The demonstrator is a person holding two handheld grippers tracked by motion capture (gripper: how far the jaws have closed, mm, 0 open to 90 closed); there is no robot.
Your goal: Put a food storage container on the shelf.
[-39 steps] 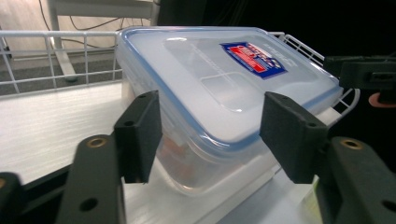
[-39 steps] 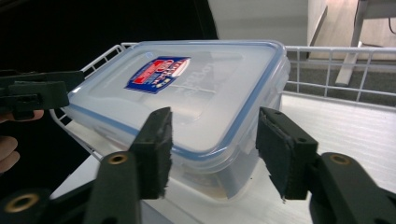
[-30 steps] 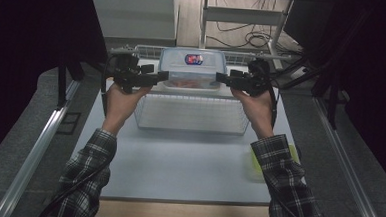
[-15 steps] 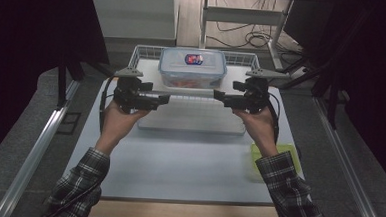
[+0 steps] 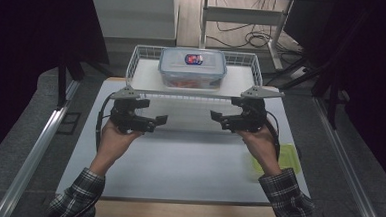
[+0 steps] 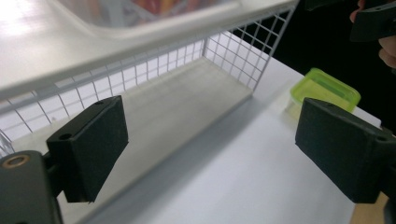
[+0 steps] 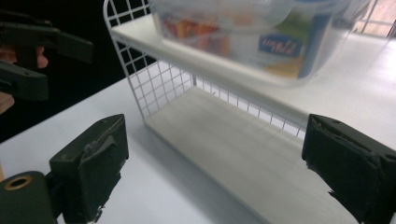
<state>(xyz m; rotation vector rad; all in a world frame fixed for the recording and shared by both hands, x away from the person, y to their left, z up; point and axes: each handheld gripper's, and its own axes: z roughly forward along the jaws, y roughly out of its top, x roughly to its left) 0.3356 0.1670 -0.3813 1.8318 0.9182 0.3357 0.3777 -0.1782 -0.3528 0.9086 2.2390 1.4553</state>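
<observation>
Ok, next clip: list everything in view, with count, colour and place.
Wire shelf rack: one, white, far middle of the table, with a top shelf and an open lower level.
Food container: one, clear with a coloured label, on the rack's top shelf.
Green lid: one, lime, near the table's right edge, beside the right wrist.
Table: one, white top with a wooden front edge.
Left tongs: one, black, open, held in front of the rack, apart from it.
Right tongs: one, black, open, facing the left ones.
Sleeves: two, plaid, at the bottom.
</observation>
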